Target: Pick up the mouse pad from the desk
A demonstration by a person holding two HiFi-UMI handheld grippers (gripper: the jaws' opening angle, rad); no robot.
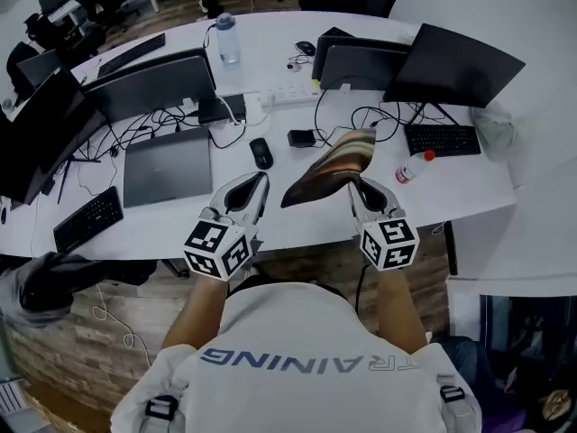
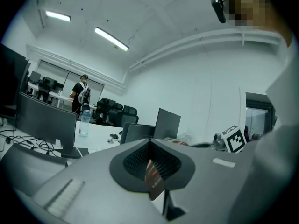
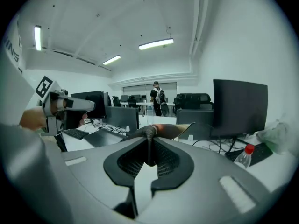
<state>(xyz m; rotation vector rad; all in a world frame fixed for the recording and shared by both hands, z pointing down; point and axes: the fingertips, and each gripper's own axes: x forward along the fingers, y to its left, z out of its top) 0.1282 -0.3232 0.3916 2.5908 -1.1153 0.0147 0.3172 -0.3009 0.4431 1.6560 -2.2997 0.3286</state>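
Observation:
The mouse pad (image 1: pixel 332 165), brown and orange striped with a dark underside, hangs bent in the air above the desk's front edge. My right gripper (image 1: pixel 354 182) is shut on its near right edge. In the right gripper view the pad (image 3: pixel 170 130) curls away from the pinched jaws of the right gripper (image 3: pixel 149 135). My left gripper (image 1: pixel 260 180) hovers just left of the pad's low corner, jaws together and holding nothing. In the left gripper view, the tips of the left gripper (image 2: pixel 150 142) meet, and a strip of the pad (image 2: pixel 152 172) shows through the gap behind them.
On the white desk (image 1: pixel 270 224) lie a closed laptop (image 1: pixel 168 166), a black mouse (image 1: pixel 261 152), a small black device (image 1: pixel 301 138), a red-capped bottle (image 1: pixel 413 168), two keyboards (image 1: pixel 442 139) (image 1: pixel 87 219), cables and several monitors (image 1: pixel 453 64). A person (image 3: pixel 158 97) stands far off.

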